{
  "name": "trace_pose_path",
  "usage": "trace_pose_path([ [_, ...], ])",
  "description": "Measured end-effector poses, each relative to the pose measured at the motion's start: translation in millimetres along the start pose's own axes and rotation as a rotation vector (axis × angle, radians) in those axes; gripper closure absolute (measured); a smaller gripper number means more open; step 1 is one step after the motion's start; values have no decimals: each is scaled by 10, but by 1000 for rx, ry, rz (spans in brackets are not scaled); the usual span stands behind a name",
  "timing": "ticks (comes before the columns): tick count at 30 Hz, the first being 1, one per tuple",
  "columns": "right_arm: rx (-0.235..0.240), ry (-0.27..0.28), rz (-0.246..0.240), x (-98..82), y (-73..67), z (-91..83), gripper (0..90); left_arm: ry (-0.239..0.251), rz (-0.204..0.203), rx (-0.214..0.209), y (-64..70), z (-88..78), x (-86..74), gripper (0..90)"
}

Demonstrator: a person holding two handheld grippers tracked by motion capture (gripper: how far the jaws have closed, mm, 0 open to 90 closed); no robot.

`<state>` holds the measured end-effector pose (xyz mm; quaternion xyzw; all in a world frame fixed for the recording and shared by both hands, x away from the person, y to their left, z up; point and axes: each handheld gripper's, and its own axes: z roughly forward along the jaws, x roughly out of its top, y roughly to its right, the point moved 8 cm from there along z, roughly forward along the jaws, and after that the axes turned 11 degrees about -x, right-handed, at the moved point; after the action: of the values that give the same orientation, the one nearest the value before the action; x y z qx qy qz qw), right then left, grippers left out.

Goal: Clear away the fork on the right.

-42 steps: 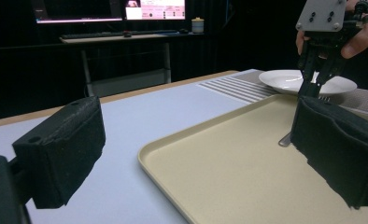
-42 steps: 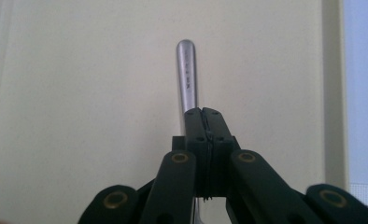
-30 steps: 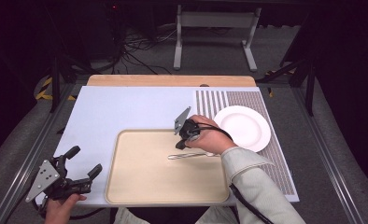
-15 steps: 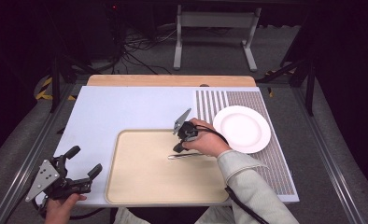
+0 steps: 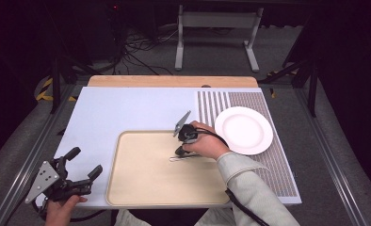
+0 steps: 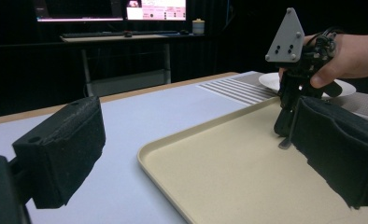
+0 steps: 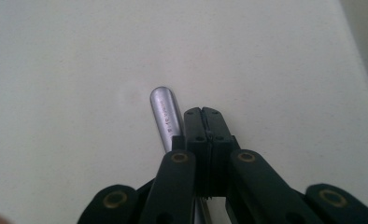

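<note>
Looks like the grabbing step: right gripper down on the tan tray, jaws pressed together beside the metal utensil handle, not clearly pinching it; left gripper wide apart, empty; next, probably lift slowly.

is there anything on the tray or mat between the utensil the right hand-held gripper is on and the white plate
Nothing visible. The right hand-held gripper is shut beside the metal utensil on the beige tray. Between it and the white plate lie only the tray's rim and the bare striped mat.
</note>
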<state>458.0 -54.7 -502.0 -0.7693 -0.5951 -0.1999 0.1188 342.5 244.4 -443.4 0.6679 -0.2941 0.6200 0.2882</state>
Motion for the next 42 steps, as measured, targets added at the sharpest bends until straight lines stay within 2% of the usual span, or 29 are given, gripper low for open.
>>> trace_pose_path([
  [3, 39, -34, -21, -11, -119, -15, 900, 10, -8, 6, -14, -19, 9, 41],
  [6, 54, -58, -47, -32, -202, -33, 900, 12, -7, 6, -9, -24, 15, 41],
  [12, 90, -57, -71, -116, -333, -77, 900, 6, 0, 1, 10, -12, 13, 41],
  [22, 59, -73, -90, -315, -467, -196, 900, -6, 8, -7, 16, 26, -4, 41],
  [25, 58, -82, -94, -417, -553, -259, 900, -10, 13, -10, 34, 36, -4, 41],
  [32, 58, -88, -77, -613, -676, -368, 900, -3, 13, -12, 44, 45, 4, 41],
  [41, 67, -106, -82, -796, -731, -469, 900, -5, 14, -13, 43, 45, 4, 41],
  [42, 63, -113, -70, -816, -736, -483, 900, -6, 14, -13, 44, 46, 4, 41],
])
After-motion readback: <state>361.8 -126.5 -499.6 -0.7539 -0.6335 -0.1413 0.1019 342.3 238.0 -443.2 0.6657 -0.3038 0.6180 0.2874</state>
